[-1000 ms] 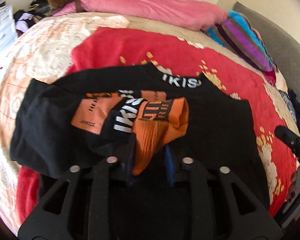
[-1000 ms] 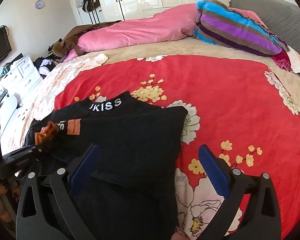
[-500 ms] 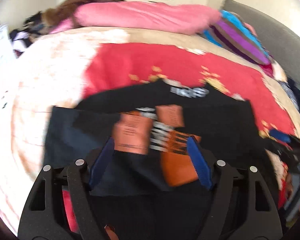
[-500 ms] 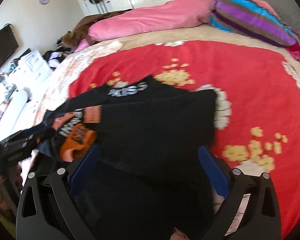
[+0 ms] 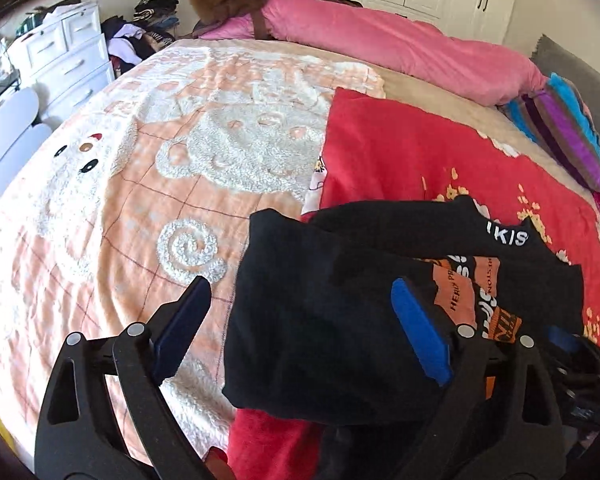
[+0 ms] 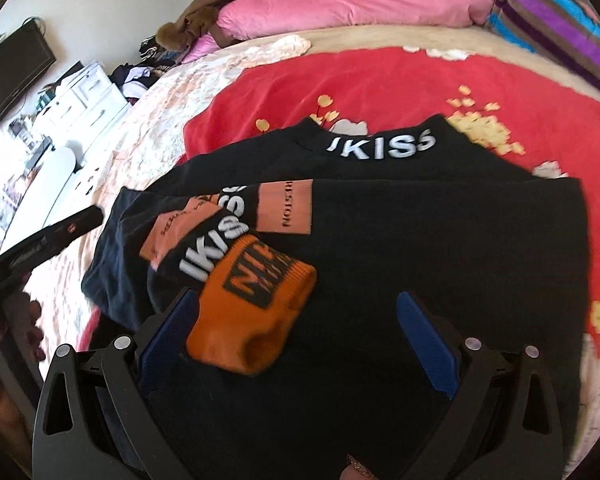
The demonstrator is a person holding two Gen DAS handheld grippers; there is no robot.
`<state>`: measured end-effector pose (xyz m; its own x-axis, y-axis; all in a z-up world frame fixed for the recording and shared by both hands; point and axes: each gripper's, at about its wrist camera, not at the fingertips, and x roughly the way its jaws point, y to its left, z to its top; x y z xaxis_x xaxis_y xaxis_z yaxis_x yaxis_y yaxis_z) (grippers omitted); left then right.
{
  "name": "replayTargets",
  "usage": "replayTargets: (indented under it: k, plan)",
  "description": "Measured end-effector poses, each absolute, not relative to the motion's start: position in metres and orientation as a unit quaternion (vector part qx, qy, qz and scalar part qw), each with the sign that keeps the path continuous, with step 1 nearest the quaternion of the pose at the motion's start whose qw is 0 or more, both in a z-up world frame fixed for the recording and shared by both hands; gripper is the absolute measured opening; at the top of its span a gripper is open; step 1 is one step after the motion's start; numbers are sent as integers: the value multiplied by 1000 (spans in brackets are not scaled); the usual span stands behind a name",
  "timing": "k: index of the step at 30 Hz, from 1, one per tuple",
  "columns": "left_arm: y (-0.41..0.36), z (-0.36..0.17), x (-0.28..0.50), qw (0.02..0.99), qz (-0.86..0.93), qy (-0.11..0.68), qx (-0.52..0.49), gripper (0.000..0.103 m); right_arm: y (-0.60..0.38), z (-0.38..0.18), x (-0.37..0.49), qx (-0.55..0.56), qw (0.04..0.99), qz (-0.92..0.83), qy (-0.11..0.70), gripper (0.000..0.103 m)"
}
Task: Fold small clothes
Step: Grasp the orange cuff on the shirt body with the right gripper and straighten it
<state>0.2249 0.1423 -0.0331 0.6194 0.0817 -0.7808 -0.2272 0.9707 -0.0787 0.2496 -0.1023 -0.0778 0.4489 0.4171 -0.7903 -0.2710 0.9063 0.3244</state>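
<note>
black sweater [image 6: 440, 240] hides its orange cuff's [image 6: 252, 316] sleeve.

The bed [image 5: 420, 80] carries a peach blanket [image 5: 140, 184] beside a red flowered blanket [image 6: 380, 84]. A black garment [image 6: 440, 248] lies across both near the bed's near edge. A pink duvet [image 5: 400, 48] and striped pillow [image 5: 560, 132] line the far edge.

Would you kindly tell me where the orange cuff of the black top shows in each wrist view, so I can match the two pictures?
Left wrist view: orange cuff at lower right, only partly seen, just right of the gripper's right finger.
Right wrist view: low and left of centre, lying on the black top, close to the gripper's left finger.
Shared landmark: white IKISS collar lettering.
</note>
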Motion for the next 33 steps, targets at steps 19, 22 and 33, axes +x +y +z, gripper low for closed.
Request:
replayTargets:
  k: [19,22,33]
  plan:
    - [158,-22,221,905,102,397,-118,85,-68,-25,236,56,868,264,417,9]
    - [163,-17,218,908,113,388,-116,85,-57,3,228,41,875,285,390,9]
    - [161,-8,216,916,108,369,-115,85,-92,81,219,14,899,280,336,9]
